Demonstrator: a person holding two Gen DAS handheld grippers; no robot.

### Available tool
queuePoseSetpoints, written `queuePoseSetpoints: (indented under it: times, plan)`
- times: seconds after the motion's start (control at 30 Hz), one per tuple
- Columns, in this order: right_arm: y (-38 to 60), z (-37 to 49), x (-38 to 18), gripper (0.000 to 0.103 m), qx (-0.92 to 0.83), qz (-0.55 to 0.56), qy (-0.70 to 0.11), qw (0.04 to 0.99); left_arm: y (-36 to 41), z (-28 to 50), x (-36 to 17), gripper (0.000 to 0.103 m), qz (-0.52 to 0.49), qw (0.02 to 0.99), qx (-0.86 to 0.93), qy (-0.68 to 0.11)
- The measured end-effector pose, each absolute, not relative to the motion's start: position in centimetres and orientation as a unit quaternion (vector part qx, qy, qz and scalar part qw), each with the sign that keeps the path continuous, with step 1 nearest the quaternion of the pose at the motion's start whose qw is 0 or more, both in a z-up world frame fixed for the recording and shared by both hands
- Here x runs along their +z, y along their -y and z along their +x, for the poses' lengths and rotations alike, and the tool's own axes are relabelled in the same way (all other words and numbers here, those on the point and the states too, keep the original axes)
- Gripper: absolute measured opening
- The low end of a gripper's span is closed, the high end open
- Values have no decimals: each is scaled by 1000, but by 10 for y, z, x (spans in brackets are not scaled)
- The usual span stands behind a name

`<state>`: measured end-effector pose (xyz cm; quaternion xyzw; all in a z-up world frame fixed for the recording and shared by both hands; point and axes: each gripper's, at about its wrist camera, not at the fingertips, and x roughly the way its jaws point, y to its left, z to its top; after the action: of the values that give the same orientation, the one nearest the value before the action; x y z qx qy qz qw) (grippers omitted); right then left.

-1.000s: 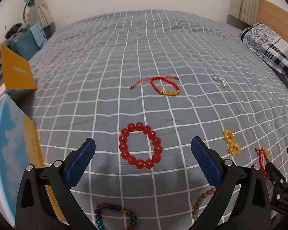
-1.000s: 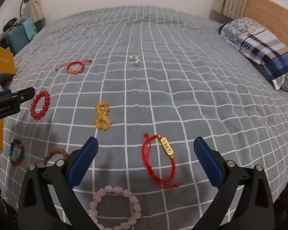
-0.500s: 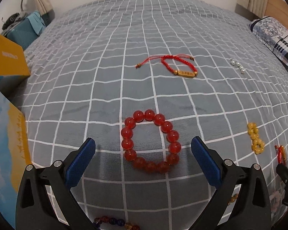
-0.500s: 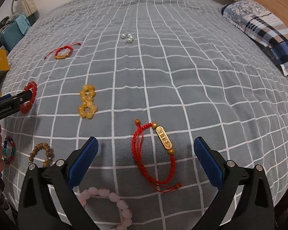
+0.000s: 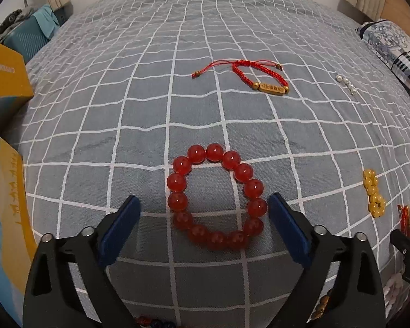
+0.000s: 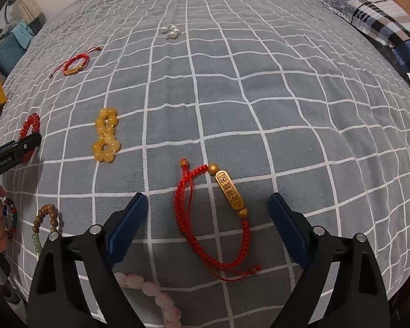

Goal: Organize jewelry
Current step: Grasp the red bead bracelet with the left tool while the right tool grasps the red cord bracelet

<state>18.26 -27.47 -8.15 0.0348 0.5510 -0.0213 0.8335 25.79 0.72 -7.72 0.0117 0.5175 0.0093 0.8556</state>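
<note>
My left hand-held gripper (image 5: 203, 220) stands wide, its blue pads (image 5: 120, 228) either side of the red bead bracelet (image 5: 216, 196) on the grey checked bed (image 5: 150, 95), not touching it; the jaws have just been closing a little, and the bracelet looms larger than a second ago. Farther up lies a red cord bracelet (image 5: 255, 78) with a gold tag whose characters I cannot make out, then small pearls (image 5: 345, 84) to the right and yellow beads (image 5: 374, 192) at the right edge. On the left a yellow box (image 5: 5, 73) carries reversed lettering I cannot read with certainty. In the right wrist view, my right hand-held gripper (image 6: 209, 225) is likewise wide, having just been closing slightly, and straddles a second red cord bracelet (image 6: 216, 217) without pressing it; its gold tag (image 6: 229, 191) bears engraved characters. It sits closer than before. Yellow beads (image 6: 106, 138), pink beads (image 6: 153, 298) and brown beads (image 6: 45, 220) lie near; the other tool's arm reads "GenRobot.AI".
</note>
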Motion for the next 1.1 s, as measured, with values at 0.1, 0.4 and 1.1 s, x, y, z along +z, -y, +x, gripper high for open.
queuePoseSetpoints:
  times: [0.1,0.4,1.1]
  plan:
    - [276,182,-82,73,-23,43,-554,831,-8,256,-77,72,3,853,-2,-522]
    - [281,177,-79,38,-18,63,-553,830,-3,249,-72,47,9,851,-1,-525]
    - [274,173,-66,13,-24,44,-519,853,-2,241,-60,13,1,862,-9,-507]
